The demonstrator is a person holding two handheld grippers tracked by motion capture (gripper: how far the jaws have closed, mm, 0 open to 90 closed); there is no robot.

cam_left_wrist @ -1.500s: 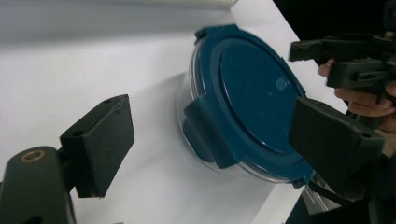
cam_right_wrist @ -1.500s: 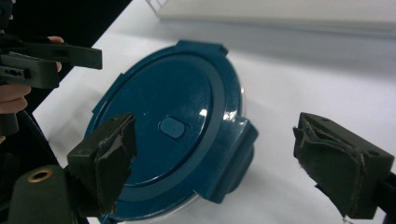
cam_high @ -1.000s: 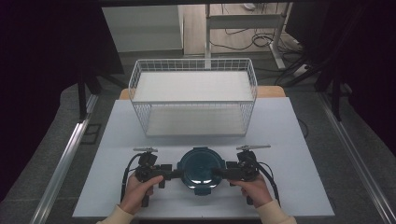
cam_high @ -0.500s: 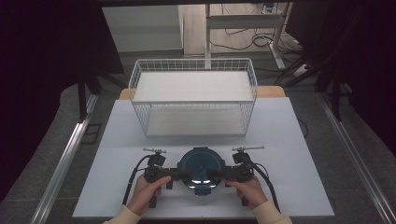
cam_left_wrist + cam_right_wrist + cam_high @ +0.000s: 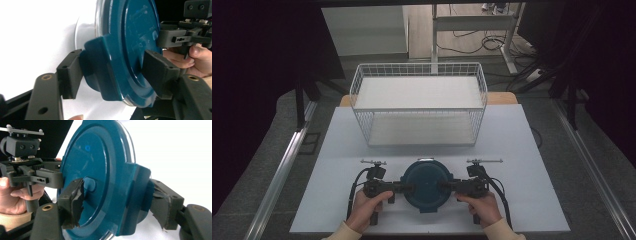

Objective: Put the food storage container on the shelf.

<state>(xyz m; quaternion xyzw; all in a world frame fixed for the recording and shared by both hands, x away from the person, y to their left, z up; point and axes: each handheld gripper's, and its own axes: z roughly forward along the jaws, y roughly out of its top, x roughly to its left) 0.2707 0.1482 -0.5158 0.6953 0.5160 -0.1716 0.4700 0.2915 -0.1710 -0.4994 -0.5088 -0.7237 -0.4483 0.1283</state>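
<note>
A round container with a dark teal lid [image 5: 427,184] lies on the white table near its front edge. My left gripper [image 5: 408,188] comes in from the left, its jaws having just closed onto the lid's left latch flap [image 5: 98,67]: one pad presses the flap's outside, the other [image 5: 157,72] the lid's top. My right gripper [image 5: 445,187] mirrors it from the right, jaws also just closing, clamped over the right latch flap [image 5: 137,195] with one pad [image 5: 73,200] on the lid top.
A white wire basket [image 5: 419,111] stands behind the container, across the table's middle and far part. Bare white table [image 5: 537,150] lies on both sides. Cables trail from each gripper toward the person's hands [image 5: 367,210] at the front edge. Dark floor surrounds the table.
Both grippers have slid inward toward the lid and their jaws have come together over the side latches. The container has stayed in place.
</note>
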